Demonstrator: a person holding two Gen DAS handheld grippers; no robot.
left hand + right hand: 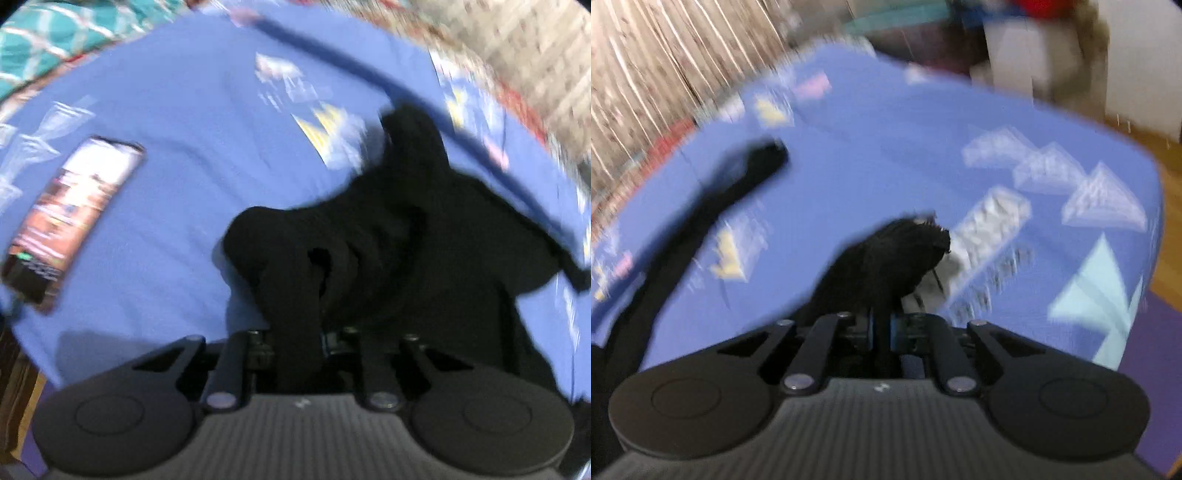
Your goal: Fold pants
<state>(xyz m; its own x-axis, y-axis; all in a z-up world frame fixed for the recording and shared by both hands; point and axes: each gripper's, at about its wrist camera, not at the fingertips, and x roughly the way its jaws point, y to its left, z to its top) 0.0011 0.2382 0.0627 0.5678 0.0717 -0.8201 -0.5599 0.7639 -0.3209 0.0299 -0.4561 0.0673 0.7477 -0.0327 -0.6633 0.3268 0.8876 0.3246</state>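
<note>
Phone (70,221) beside black pants (406,236)

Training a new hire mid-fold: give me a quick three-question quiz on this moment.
1. True or false: the right gripper is shut on the black pants.
2. What lies on the blue sheet in the left wrist view? A) a phone B) a mug C) a shoe
3. Fill in: the left gripper holds the ___ pants.

Key: 1 true; 2 A, the phone; 3 black.
</note>
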